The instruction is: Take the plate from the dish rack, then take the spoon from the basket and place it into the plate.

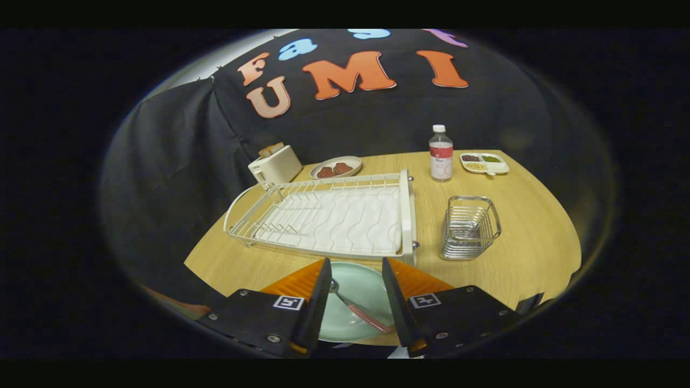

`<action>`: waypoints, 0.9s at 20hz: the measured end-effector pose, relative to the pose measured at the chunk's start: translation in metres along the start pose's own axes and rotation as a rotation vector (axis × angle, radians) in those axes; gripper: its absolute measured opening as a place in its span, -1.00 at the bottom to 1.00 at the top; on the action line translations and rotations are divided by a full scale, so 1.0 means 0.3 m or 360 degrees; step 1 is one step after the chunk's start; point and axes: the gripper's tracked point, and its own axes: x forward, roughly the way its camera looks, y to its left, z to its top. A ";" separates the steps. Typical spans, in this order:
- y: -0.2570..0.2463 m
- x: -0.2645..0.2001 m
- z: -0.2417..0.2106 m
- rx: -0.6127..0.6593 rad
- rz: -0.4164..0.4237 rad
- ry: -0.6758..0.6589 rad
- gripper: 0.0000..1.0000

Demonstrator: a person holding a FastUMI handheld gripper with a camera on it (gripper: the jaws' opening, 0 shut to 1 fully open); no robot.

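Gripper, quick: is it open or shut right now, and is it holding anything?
Gripper: open, holding nothing; the spoon lies on the plate between its fingers, untouched.

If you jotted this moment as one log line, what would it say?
gripper: open, above plate | spoon: lying in pale green plate | dish rack: empty | wire basket: empty | stage: spoon placed

Soft, even light falls from above onto the wooden table [528,237], which is bright while the surroundings sink into dimness. Shadows are faint and short. Fisheye distortion bends the table's edge and the dish rack [329,215]. Focus is fairly sharp centrally, softening outward.
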 end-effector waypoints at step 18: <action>-0.058 -0.342 0.767 -0.0230 -0.0236 -0.1093 0.94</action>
